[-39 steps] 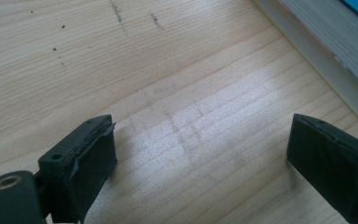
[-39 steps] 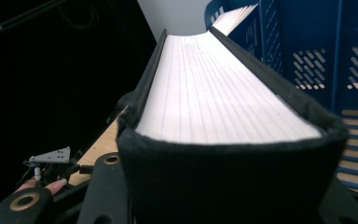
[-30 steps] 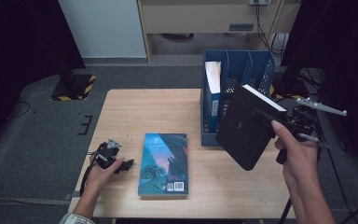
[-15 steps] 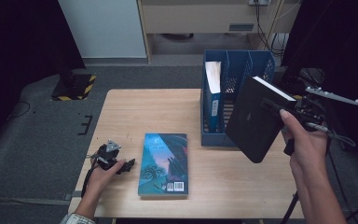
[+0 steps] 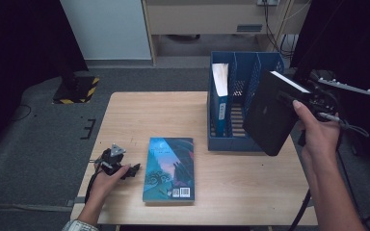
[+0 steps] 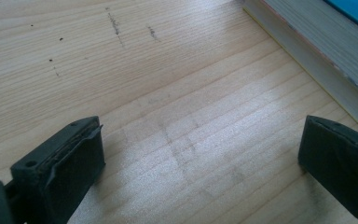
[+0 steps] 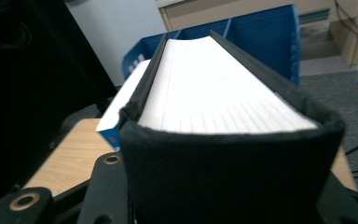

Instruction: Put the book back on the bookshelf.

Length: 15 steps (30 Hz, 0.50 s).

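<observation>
Right gripper (image 5: 301, 98) clamped on a thick black book (image 5: 270, 113), jaws pressed against both covers – held aloft at about three o'clock, just beside the blue file rack (image 5: 244, 77). Judged mid-carry, on the way to a free slot. Left gripper (image 5: 125, 169) rested at eight o'clock on the table (image 5: 164, 110), jaws apart over bare wood, near the teal book (image 5: 169, 168). One white-edged book (image 5: 220, 91) already stood in the rack's leftmost slot, probably. Next called for: black book turned upright, aligned above an open slot – then lowered.
</observation>
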Motion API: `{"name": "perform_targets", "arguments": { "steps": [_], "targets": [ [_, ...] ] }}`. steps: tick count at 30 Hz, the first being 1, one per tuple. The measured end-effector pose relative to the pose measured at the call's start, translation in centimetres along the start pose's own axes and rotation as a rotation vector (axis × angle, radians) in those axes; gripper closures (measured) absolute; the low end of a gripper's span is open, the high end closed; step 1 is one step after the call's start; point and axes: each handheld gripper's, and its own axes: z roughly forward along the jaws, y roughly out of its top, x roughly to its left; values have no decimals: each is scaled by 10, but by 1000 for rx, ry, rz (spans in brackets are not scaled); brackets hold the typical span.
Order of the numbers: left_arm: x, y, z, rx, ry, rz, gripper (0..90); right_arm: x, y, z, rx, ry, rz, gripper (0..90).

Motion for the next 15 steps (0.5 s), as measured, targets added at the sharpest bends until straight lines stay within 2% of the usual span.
{"name": "perform_targets", "arguments": {
  "steps": [3,9,15],
  "targets": [
    [-1,1,1,0,-3,2,0,-9,5,6,4,-34,-30,532],
    [-1,1,1,0,-3,3,0,-21,7,15,11,-70,-25,532],
    [-2,4,4,0,-1,-1,0,-35,6,32,9,-112,-21,532]
  ]
}}
